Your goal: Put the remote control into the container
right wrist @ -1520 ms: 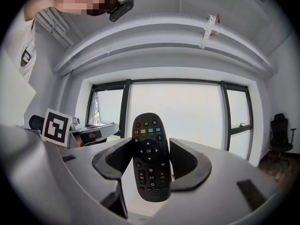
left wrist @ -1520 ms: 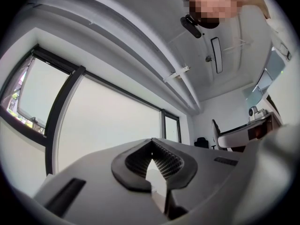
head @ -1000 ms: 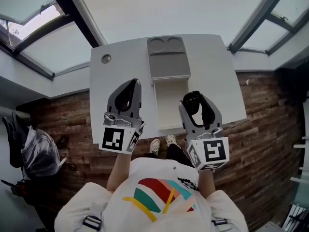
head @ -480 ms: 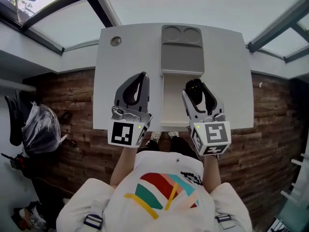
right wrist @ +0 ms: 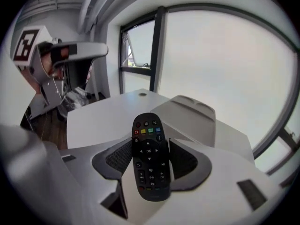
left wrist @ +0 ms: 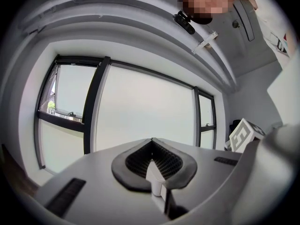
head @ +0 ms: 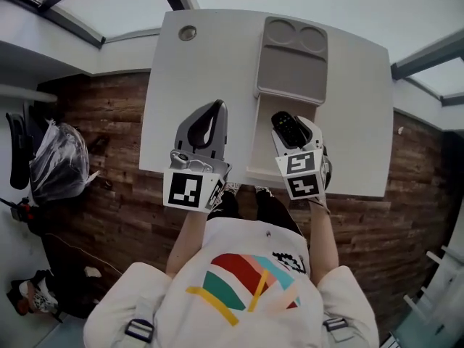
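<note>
A black remote control (right wrist: 149, 156) with coloured buttons is clamped between the pads of my right gripper (right wrist: 149, 146). In the head view the remote control (head: 286, 126) hangs over the near part of the cream open container (head: 264, 142), whose grey lid (head: 291, 58) with two round recesses lies flipped back behind it. The lid (right wrist: 186, 116) also shows ahead of the right jaws. My left gripper (head: 214, 109) is shut with nothing in it, over the white table (head: 196, 78) left of the container. In its own view the left gripper (left wrist: 152, 159) points at a window.
The table ends close to the person's body, with wooden floor on both sides. A round cable hole (head: 188, 32) sits at the table's far left corner. Bags (head: 54, 169) lie on the floor to the left. Windows stand beyond the table's far edge.
My right gripper has tipped its nose down and moved left with the remote, now over the open container. The left gripper has barely moved. The head camera has shifted.
</note>
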